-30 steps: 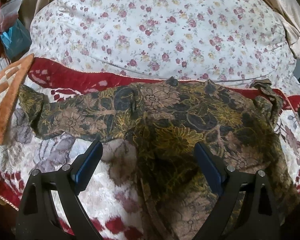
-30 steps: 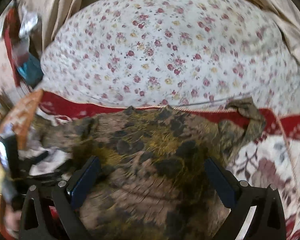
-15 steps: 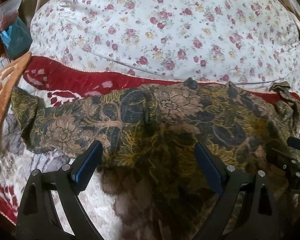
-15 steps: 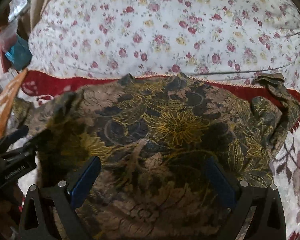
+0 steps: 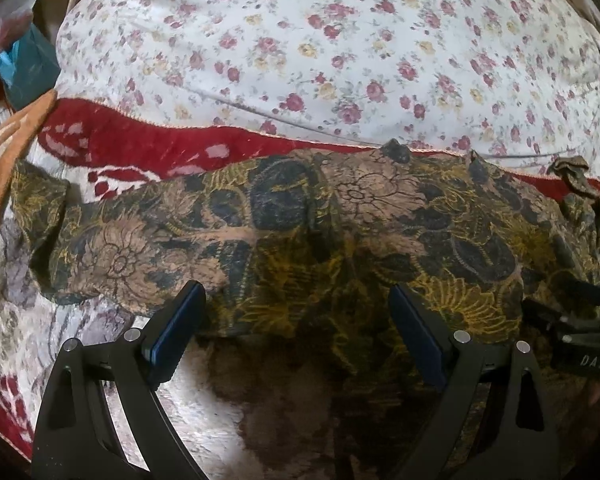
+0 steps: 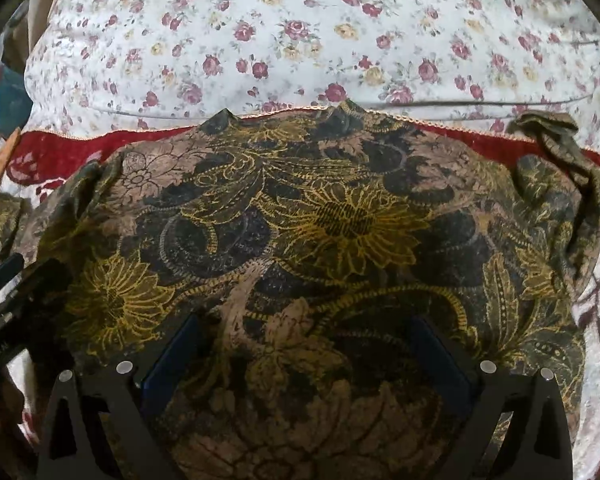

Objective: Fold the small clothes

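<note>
A small dark garment with brown, black and yellow flower print (image 5: 340, 240) lies spread on the bed, neck towards the far side; it fills the right wrist view (image 6: 320, 240). One sleeve (image 5: 80, 232) stretches out left; the other (image 6: 560, 184) is bunched at the right. My left gripper (image 5: 296, 312) is open, low over the garment's near left part. My right gripper (image 6: 304, 344) is open over the middle of the garment, its fingertips partly hidden in the cloth. The right gripper also shows at the right edge of the left wrist view (image 5: 576, 332).
A red and white patterned blanket (image 5: 140, 144) covers the bed. A big white pillow with small roses (image 5: 340, 48) lies just beyond the garment. An orange patterned cloth (image 5: 4, 160) and a teal bag (image 5: 24, 68) lie at the far left.
Both grippers have moved forward and down, closer to the garment, which now fills more of each view. Both stay open. The garment lies flatter.
</note>
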A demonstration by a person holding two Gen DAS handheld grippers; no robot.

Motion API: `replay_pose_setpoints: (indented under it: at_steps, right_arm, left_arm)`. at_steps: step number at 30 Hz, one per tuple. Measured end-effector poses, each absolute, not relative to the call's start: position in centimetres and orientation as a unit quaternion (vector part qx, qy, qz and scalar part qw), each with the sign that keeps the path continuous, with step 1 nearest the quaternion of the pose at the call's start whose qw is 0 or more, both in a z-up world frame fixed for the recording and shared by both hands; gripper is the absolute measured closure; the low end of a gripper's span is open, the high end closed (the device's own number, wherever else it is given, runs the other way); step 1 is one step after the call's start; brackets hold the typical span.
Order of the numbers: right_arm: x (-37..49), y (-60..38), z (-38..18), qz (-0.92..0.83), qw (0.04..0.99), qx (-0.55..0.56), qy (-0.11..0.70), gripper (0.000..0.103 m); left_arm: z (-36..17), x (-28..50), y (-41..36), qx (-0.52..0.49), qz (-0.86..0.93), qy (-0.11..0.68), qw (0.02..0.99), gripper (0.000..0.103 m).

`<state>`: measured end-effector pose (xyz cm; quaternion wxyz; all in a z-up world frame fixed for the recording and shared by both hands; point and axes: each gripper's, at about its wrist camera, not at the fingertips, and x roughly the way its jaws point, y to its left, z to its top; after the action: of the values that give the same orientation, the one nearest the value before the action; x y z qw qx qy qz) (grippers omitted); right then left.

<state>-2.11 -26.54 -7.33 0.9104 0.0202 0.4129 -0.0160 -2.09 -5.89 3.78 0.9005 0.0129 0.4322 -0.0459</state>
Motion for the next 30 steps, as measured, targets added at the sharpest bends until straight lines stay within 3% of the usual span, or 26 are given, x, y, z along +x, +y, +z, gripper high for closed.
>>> replay_pose_setpoints:
  at_steps: [19, 23, 30]
  right_arm:
    - [-2.5, -26.4, -7.4, 0.003, 0.905, 0.008, 0.424, 0.0]
    - [-2.5, -25.7, -5.6, 0.046, 0.91, 0.056, 0.408, 0.0]
    - [-2.4, -23.3, -4.9, 0.034, 0.921, 0.032, 0.387, 0.0]
  left_arm:
    - [4.8, -2.2, -4.3, 0.006, -0.031, 0.417, 0.908, 0.01]
    - [5.1, -1.8, -2.9, 0.0, -0.008, 0.413, 0.911, 0.01]
    - [5.3, -1.6, -1.2, -0.016, 0.009, 0.412, 0.911, 0.01]
